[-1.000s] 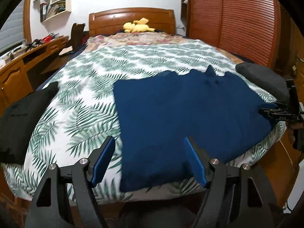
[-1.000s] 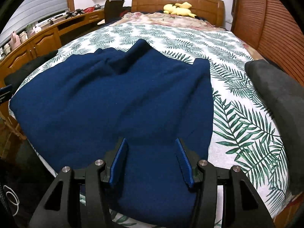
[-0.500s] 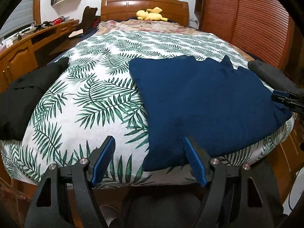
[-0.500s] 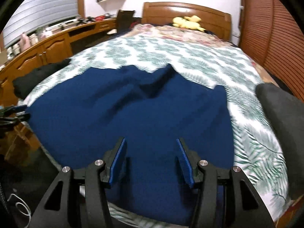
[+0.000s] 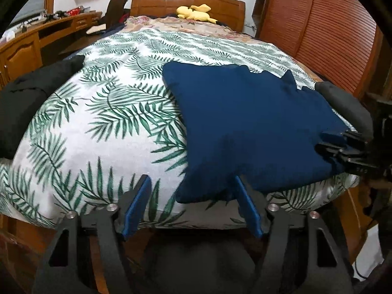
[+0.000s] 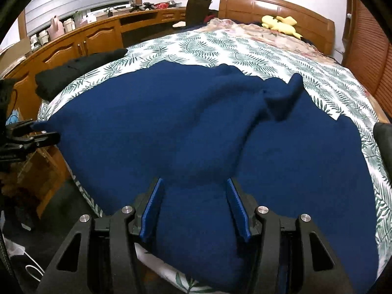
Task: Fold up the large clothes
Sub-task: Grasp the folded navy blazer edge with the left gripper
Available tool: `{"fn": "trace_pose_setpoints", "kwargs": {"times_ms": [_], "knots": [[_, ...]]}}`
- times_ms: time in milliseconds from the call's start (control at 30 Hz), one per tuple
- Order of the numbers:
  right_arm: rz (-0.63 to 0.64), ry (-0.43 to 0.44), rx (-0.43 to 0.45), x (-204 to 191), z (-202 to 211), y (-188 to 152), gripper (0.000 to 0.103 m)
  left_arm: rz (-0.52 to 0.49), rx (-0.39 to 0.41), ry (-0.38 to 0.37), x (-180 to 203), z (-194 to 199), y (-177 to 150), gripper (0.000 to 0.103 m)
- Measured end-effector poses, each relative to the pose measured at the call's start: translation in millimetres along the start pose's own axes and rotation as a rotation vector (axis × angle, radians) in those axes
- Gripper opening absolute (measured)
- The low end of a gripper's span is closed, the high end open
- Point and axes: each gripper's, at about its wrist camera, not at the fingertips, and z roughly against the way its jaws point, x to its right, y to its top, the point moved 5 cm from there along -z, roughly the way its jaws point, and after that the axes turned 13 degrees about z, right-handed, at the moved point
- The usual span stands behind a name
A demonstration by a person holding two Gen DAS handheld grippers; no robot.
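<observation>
The navy garment (image 6: pixel 196 127) lies across the leaf-print bedspread (image 5: pixel 103 122), centre frame; the right gripper (image 6: pixel 194 207) clamps its bunched near edge; the left gripper (image 5: pixel 192 208), jaws just narrowing, straddles its lower-left corner without pressing it.

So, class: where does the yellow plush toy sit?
In both wrist views the yellow plush toy lies at the far end of the bed, against the wooden headboard, beyond the blue garment.

Home bedroom: wooden-headboard bed (image 5: pixel 188 0), leaf-print bedspread (image 5: pixel 103 127), yellow plush toy (image 5: pixel 193 12).
</observation>
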Motion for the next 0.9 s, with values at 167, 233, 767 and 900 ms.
{"fn": "trace_pose_setpoints", "kwargs": {"times_ms": [167, 233, 767, 900], "knots": [[0.008, -0.004, 0.015, 3.0, -1.0, -2.0, 0.056, 0.034, -0.018, -0.046, 1.5, -2.3, 1.5, 0.054], [0.005, -0.003, 0.022, 4.5, 0.1, -3.4, 0.056, 0.039, -0.026, -0.059, 3.0, -3.4, 1.2, 0.047], [-0.118, -0.037, 0.102, 61.5, 71.6, -50.6, 0.056, -0.223, 0.139, -0.107, 140.2, 50.2, 68.2, 0.011], [-0.152, -0.092, 0.117, 88.9, 99.2, -80.0, 0.056, -0.321, 0.141, -0.165, 207.0, 47.1, 80.1, 0.011]]}}
